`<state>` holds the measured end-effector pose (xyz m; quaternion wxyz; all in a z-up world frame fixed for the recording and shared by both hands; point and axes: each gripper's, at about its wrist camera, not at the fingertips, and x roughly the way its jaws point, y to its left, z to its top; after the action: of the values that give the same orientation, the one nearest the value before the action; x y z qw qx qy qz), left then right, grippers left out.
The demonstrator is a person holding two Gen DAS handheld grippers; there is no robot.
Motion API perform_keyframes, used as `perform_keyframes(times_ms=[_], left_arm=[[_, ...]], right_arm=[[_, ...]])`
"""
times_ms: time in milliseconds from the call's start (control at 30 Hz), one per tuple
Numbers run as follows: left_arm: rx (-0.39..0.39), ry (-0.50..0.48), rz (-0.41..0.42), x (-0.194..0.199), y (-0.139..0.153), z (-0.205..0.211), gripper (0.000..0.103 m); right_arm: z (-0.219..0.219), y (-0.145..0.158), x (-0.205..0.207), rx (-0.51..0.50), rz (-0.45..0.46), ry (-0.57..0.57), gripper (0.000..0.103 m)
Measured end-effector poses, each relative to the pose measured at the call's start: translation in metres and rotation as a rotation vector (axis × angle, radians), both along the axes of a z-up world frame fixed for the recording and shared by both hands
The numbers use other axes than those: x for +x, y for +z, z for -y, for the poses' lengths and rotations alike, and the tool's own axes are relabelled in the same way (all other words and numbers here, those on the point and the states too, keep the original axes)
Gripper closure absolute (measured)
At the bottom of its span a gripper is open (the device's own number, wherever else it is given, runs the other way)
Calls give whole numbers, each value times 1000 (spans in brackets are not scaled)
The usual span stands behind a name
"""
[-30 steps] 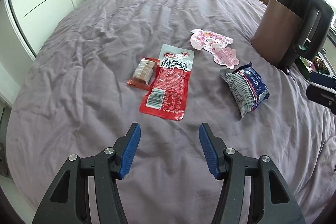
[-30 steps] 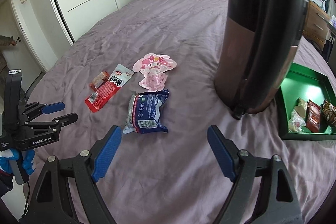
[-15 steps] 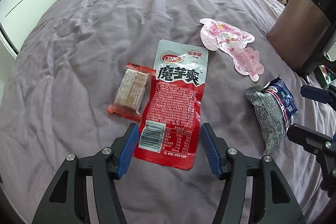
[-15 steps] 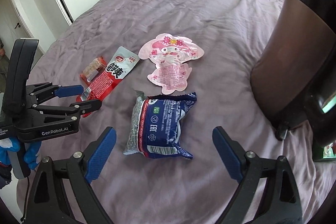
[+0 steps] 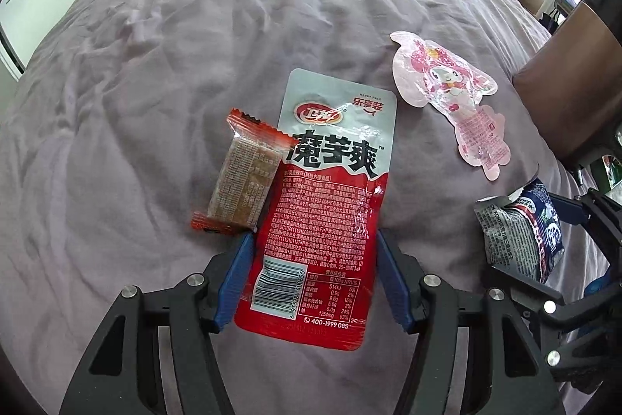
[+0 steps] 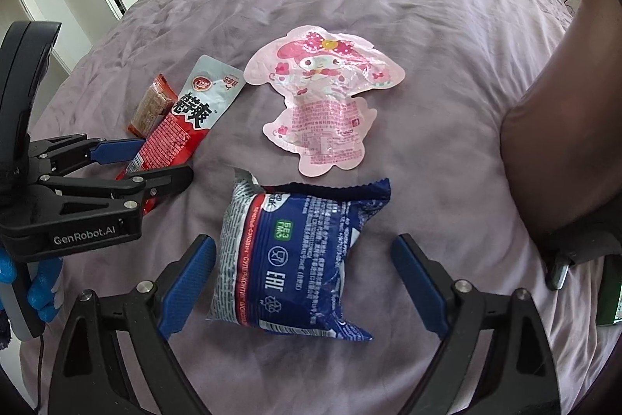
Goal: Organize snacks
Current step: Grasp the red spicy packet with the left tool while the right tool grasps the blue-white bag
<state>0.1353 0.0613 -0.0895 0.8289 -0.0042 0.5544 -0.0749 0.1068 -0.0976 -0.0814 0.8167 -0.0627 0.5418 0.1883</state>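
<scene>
Bedspread [image 5: 194, 65]: mauve, plain. Konjac snack pouch [image 5: 330, 189]: red, grey top, black characters. Small bar wrapper [image 5: 245, 177]: orange-red. Character-shaped pouch [image 6: 322, 96]: pink. Biscuit pack [image 6: 295, 255]: navy, white print.

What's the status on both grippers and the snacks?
Left gripper open, straddling red konjac pouch. Right gripper open, straddling blue packet. Neither pinched yet. Small orange bar overlaps the red pouch's edge; pink character packet lies apart.
</scene>
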Motion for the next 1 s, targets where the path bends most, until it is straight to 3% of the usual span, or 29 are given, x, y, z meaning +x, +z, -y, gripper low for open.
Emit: perform_keyframes(times_ms=[100, 133, 233, 567, 1000], left_arm=[[23, -13, 10, 1, 0, 1, 52], [26, -16, 11, 1, 0, 2, 54], [26, -23, 15, 1, 2, 7, 59], [9, -57, 28, -20, 13, 14, 67], [-41, -99, 30, -91, 41, 26, 67]], right_arm=[[0, 1, 0, 3, 8, 7, 5], [0, 1, 1, 9, 9, 16, 17], [0, 1, 0, 12, 16, 24, 23], [9, 13, -18, 22, 32, 37, 24], [44, 48, -77, 82, 55, 12, 24]])
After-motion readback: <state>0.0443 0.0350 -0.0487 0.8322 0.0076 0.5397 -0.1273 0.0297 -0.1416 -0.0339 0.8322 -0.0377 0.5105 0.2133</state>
